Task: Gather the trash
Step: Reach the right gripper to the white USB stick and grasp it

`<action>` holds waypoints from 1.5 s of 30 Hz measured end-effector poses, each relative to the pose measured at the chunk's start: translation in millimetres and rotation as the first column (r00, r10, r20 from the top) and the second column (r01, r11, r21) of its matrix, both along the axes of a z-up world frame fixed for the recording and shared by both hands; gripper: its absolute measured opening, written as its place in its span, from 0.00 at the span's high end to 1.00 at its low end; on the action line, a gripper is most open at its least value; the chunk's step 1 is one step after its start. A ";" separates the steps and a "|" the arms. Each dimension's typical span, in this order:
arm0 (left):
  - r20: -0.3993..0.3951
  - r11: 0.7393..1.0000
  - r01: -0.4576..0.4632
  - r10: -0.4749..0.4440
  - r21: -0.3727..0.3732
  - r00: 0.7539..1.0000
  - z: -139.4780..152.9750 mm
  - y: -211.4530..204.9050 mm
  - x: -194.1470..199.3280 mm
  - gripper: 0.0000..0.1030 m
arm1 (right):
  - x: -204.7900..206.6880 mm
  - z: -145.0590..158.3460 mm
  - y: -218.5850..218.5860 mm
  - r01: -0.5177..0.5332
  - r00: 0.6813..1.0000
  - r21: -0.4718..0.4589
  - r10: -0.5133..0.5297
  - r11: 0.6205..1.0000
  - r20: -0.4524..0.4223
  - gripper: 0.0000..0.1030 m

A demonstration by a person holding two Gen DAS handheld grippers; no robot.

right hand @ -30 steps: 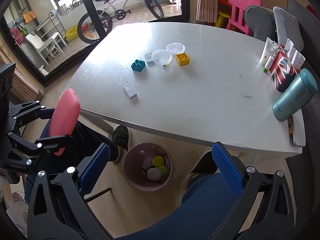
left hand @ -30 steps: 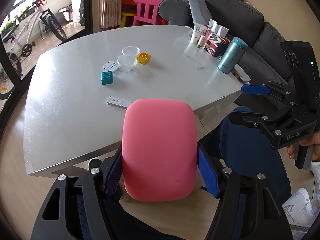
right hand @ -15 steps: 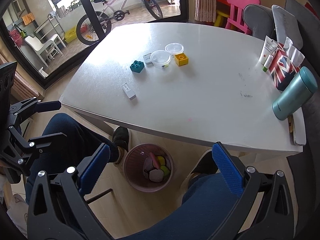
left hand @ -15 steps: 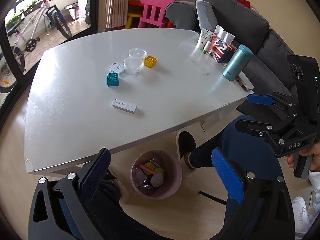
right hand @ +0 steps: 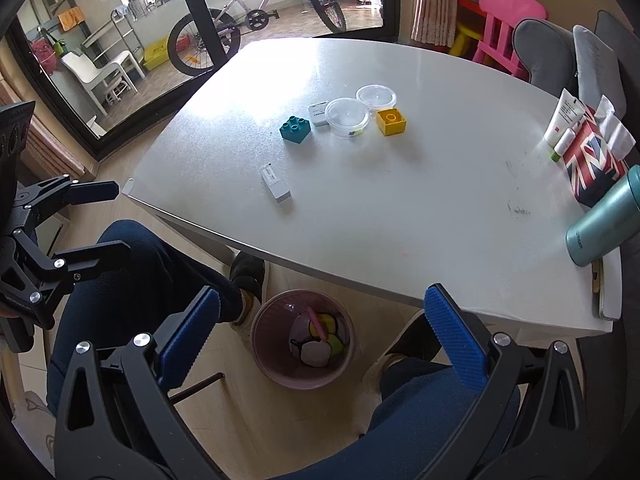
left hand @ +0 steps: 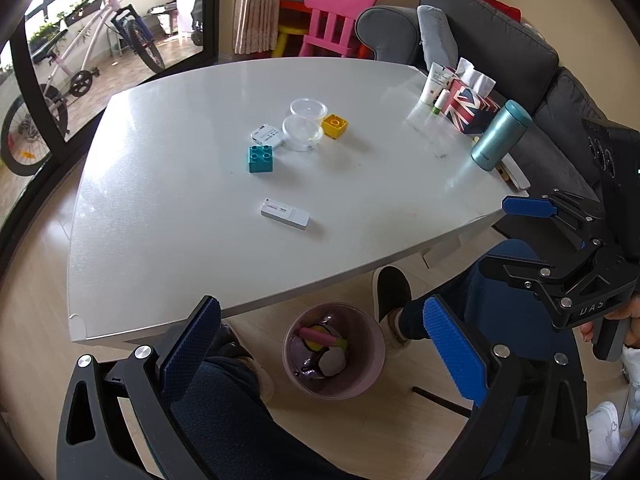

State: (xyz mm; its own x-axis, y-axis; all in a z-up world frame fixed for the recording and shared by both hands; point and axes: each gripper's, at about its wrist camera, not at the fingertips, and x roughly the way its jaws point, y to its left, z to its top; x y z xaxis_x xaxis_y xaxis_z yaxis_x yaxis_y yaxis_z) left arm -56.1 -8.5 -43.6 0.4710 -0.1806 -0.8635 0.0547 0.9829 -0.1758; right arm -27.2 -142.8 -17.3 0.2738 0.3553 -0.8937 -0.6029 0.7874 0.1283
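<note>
A pink trash bin (left hand: 362, 376) (right hand: 276, 372) stands on the floor under the table's near edge. A pink sponge (left hand: 318, 335) (right hand: 316, 322) lies in it among other scraps. My left gripper (left hand: 326, 350) is open and empty above the bin; it also shows at the left of the right wrist view (right hand: 108, 220). My right gripper (right hand: 322, 336) is open and empty above the bin; it also shows at the right of the left wrist view (left hand: 516, 236). On the white table (left hand: 180, 200) lie a white test cassette (left hand: 285, 213) (right hand: 275, 182), a small white box (left hand: 265, 135), and two clear round tubs (left hand: 303, 132) (left hand: 308, 108).
A teal brick (left hand: 260, 159) and a yellow brick (left hand: 335, 125) sit on the table. A teal flask (left hand: 500, 140), a flag-print tissue box (left hand: 470, 106) and a tube (left hand: 436, 82) stand at its right side. The person's legs flank the bin. A sofa (left hand: 520, 40) lies beyond.
One second ago my left gripper was shut on the pink sponge. It opened and the sponge dropped into the bin. Both grippers have since risen slightly.
</note>
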 end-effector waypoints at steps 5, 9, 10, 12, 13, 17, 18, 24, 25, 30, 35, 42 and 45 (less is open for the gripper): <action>0.008 0.999 -0.037 0.037 0.016 0.999 0.4 20.8 6.2 0.06 | 16.0 -9.9 29.8 -0.066 0.998 -0.016 0.066 0.998 0.000 0.03; 0.012 0.998 -0.059 0.059 0.018 0.998 -0.4 34.2 11.7 0.06 | 33.8 -22.4 58.2 -0.122 0.992 -0.046 0.122 0.991 -0.002 0.03; 0.014 0.998 -0.064 0.064 0.015 0.998 -0.8 36.6 13.2 0.06 | 37.4 -25.6 66.3 -0.138 0.990 -0.053 0.138 0.989 -0.005 0.03; 0.016 0.997 -0.074 0.074 0.012 0.997 -1.3 41.6 15.7 0.06 | 45.1 -34.2 82.7 -0.170 0.985 -0.069 0.170 0.983 -0.009 0.03; 0.015 0.997 -0.080 0.079 0.010 0.997 -2.1 43.8 17.0 0.06 | 48.6 -38.8 90.2 -0.185 0.983 -0.079 0.185 0.980 -0.011 0.03; 0.012 0.996 -0.093 0.093 0.000 0.996 -5.7 51.6 21.1 0.06 | 60.9 -58.4 118.6 -0.252 0.968 -0.109 0.251 0.962 -0.026 0.03; 0.010 0.995 -0.095 0.095 -0.003 0.995 -6.7 52.9 22.6 0.06 | 63.4 -63.6 125.3 -0.271 0.962 -0.114 0.269 0.956 -0.033 0.03; 0.002 0.994 -0.112 0.112 -0.008 0.994 -11.5 60.4 28.6 0.06 | 76.7 -90.1 159.8 -0.377 0.926 -0.159 0.370 0.912 -0.074 0.08; 0.002 0.993 -0.116 0.116 -0.011 0.993 -12.0 61.6 29.3 0.06 | 78.4 -94.2 163.5 -0.391 0.920 -0.166 0.382 0.905 -0.085 0.17; -0.002 0.992 -0.127 0.127 -0.019 0.992 -14.4 64.1 31.2 0.06 | 83.0 -107.3 172.5 -0.426 0.904 -0.184 0.411 0.886 -0.116 0.32; -0.006 0.990 -0.137 0.137 -0.034 0.991 -18.2 67.5 31.6 0.06 | 84.8 -113.5 177.8 -0.449 0.893 -0.200 0.430 0.871 -0.131 0.55; -0.011 0.989 -0.143 0.143 -0.048 0.990 -21.9 69.8 30.4 0.06 | 83.8 -112.0 181.1 -0.460 0.888 -0.217 0.445 0.861 -0.120 0.81; -0.009 0.988 -0.143 0.143 -0.051 0.990 -21.7 70.2 30.4 0.06 | 81.8 -112.9 182.6 -0.460 0.888 -0.216 0.445 0.861 -0.118 0.81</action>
State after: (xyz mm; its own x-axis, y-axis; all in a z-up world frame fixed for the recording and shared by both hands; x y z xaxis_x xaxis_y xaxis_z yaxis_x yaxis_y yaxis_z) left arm -25.7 61.7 -65.3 0.4905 -0.1561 -0.8574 -0.0868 0.9702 -0.2262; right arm 54.5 39.8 -130.1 0.0749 0.2083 -0.9752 -0.8970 0.4413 0.0253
